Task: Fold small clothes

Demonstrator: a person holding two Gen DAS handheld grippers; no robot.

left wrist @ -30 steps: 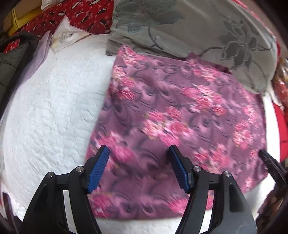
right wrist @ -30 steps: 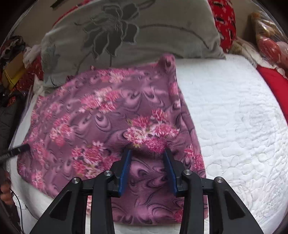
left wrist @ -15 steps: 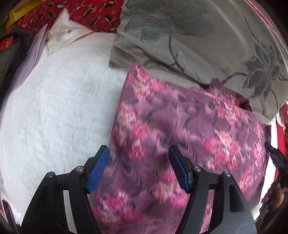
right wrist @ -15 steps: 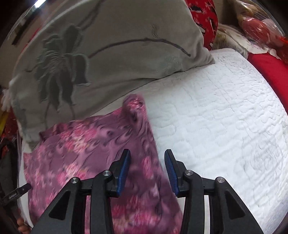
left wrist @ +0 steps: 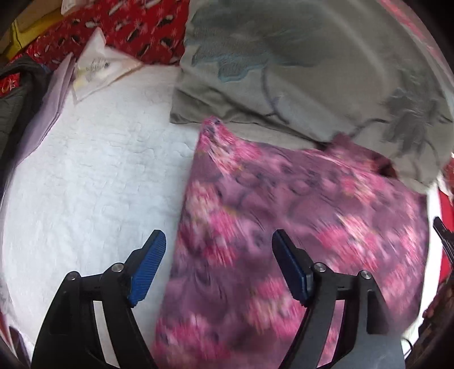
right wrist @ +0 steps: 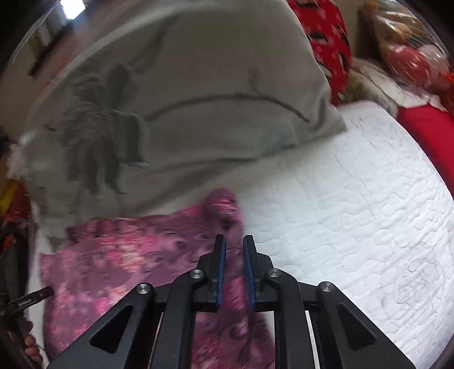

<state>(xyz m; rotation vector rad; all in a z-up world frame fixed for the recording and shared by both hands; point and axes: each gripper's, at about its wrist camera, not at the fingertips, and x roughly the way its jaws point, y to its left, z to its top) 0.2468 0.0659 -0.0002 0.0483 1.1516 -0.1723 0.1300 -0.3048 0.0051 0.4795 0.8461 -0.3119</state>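
Left claw [left wrist: 218, 249] spread | right claw [right wrist: 234, 252] closing, gap remains | garment [left wrist: 298, 255] print blurred, unreadable

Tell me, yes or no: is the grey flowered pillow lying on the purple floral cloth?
No, the grey flowered pillow lies behind the purple floral cloth.

- The small cloth [left wrist: 298, 227] is purple with bright pink flowers and dark swirls.
- The pillow [left wrist: 298, 71] is grey-green with big dark grey flowers and thin stems.
- The bed cover [right wrist: 354, 198] is white with wavy stitched lines.
- The blanket [left wrist: 127, 25] is red with little black and white shapes.
- The left gripper [left wrist: 218, 265] is black with blue pads.
- The right gripper [right wrist: 234, 269] is black and blue too.
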